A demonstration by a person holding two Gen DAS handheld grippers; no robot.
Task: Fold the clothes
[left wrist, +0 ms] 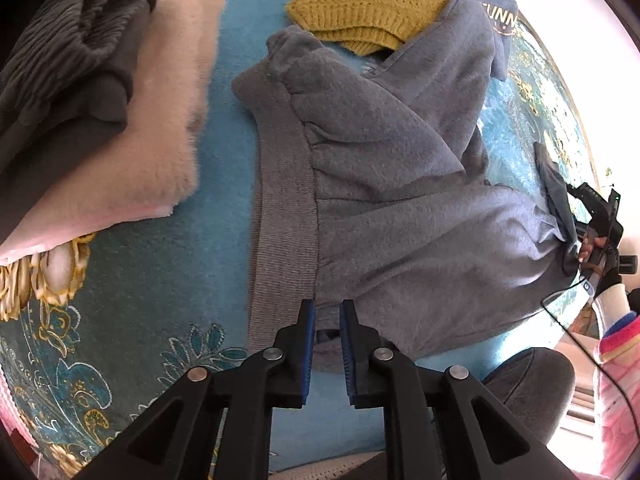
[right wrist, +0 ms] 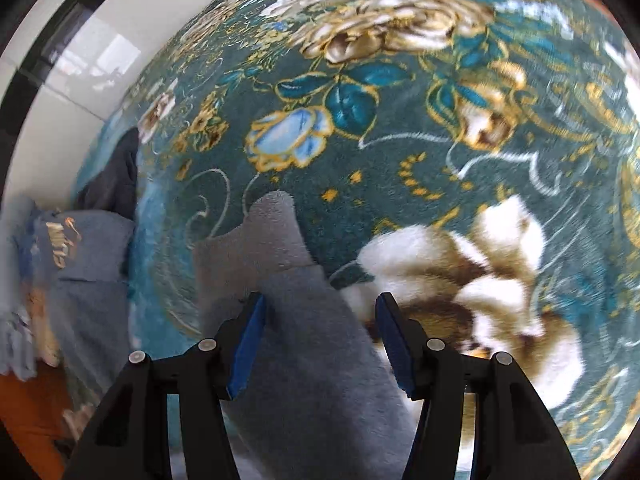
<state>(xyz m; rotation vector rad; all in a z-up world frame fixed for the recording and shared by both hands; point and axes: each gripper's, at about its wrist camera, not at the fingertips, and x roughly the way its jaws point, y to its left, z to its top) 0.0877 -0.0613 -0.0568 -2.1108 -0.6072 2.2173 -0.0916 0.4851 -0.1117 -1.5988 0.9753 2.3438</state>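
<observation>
A grey sweatshirt (left wrist: 400, 200) lies spread on a teal floral blanket (left wrist: 160, 280), its ribbed hem (left wrist: 284, 208) running toward me. My left gripper (left wrist: 327, 306) hovers over the near end of that hem. Its blue pads stand a narrow gap apart and do not press on the cloth. My right gripper (right wrist: 321, 297) has its jaws wide apart with the grey sleeve (right wrist: 288, 272) running up between them. The left pad touches the sleeve and the right pad's tip stands clear. In the left wrist view the right gripper (left wrist: 596, 216) sits at the sweatshirt's far right, held by a gloved hand (left wrist: 608, 260).
A pile of a fluffy pink garment (left wrist: 168, 120) and dark grey ones (left wrist: 72, 60) lies at the left. A yellow knit (left wrist: 368, 4) lies beyond the sweatshirt. The lettered hood (right wrist: 68, 240) and a dark garment (right wrist: 116, 176) sit left. A person's knee (left wrist: 532, 384) is near.
</observation>
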